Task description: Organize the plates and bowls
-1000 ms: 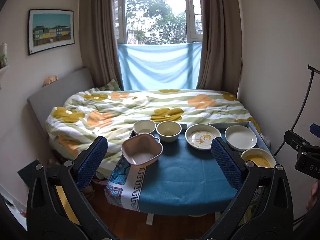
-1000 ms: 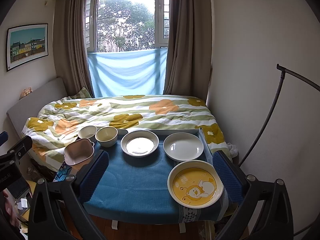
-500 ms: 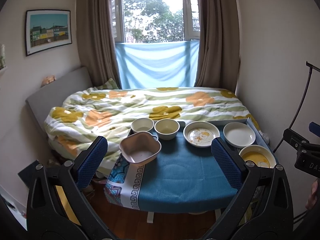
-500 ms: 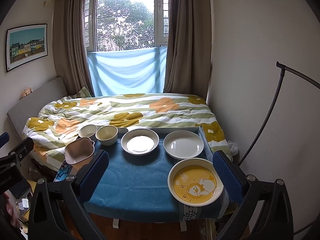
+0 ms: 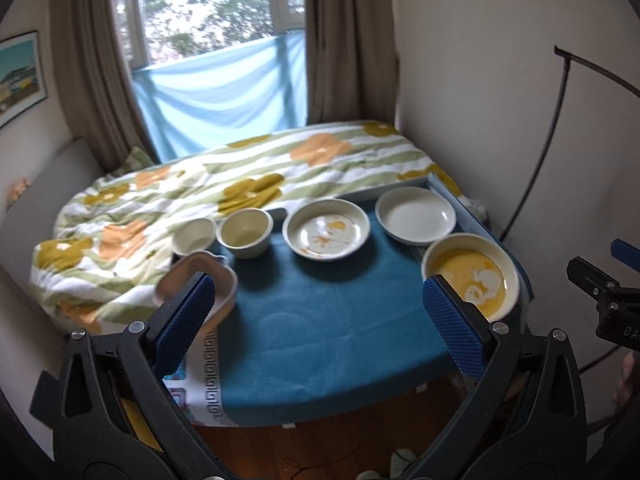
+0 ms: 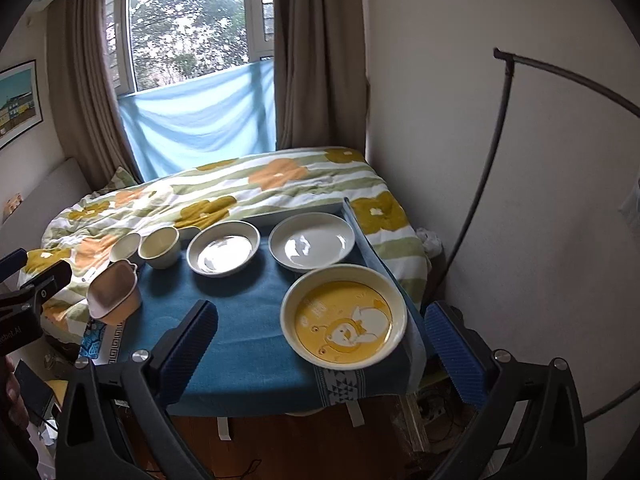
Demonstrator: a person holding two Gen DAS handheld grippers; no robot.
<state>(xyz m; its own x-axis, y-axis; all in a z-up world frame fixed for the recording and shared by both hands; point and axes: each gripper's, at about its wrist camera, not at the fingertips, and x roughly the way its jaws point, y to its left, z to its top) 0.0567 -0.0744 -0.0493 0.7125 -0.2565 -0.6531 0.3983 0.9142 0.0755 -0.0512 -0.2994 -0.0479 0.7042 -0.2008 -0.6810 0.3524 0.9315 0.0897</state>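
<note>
Left gripper (image 5: 320, 312) and right gripper (image 6: 320, 332): jaws spread wide, nothing held, short of the near table edge. Table: blue cloth (image 6: 248, 320), patterned hem. On it: yellow bear-print plate (image 6: 344, 316) near right; pink square bowl (image 6: 114, 294) near left; far row of two small cream bowls (image 6: 160, 246), rimmed plate (image 6: 223, 248), white plate (image 6: 312, 242). Beyond: bed with floral duvet (image 6: 240, 188), curtained window (image 6: 192, 24), framed picture (image 6: 16, 104) far left. Writing on the grippers only partly readable.
</note>
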